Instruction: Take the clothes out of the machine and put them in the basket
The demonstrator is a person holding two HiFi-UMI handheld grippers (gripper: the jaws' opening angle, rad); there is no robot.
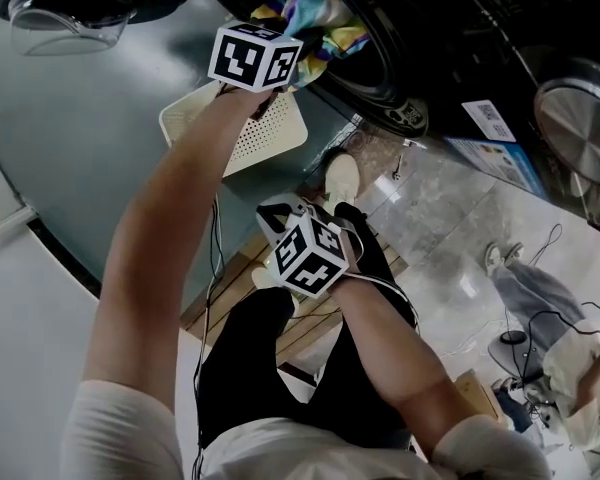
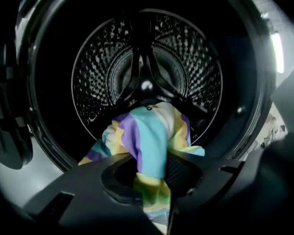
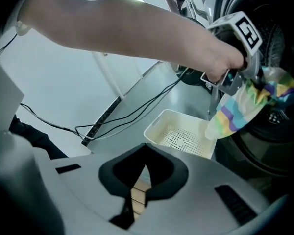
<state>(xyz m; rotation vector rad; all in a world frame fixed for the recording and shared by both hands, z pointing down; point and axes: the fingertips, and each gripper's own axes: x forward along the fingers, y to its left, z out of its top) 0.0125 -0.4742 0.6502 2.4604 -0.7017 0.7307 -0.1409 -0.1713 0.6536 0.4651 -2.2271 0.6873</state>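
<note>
The left tool (image 2: 154,169) is pinching a garment striped in pale blue, purple, yellow and white (image 2: 149,133). The cloth is bunched between the 2 jaws, with 1 end trailing down past them. The rest of it drapes over the lower lip of the machine's round opening (image 2: 49,146). Behind it is the perforated steel drum (image 2: 186,67), dark inside.

In the head view this tool sits at the mouth of the machine with the person's left arm (image 1: 150,258) stretched out toward it. The right gripper view shows the garment hanging in a loose fold from the tool, above the far corner of the basket (image 3: 179,133), and whether the 2 touch is hard to tell.

The basket is cream plastic with a perforated bottom. It stands on the grey floor (image 3: 152,89) just beside the machine's front, below the opening. 2 black cables (image 3: 137,110) run across the floor near it.

The right tool (image 3: 138,190) is well back from the machine, over the person's lap. Its jaws appear pressed together, with only a thin sliver of wooden slats (image 3: 138,196) showing past them.
</note>
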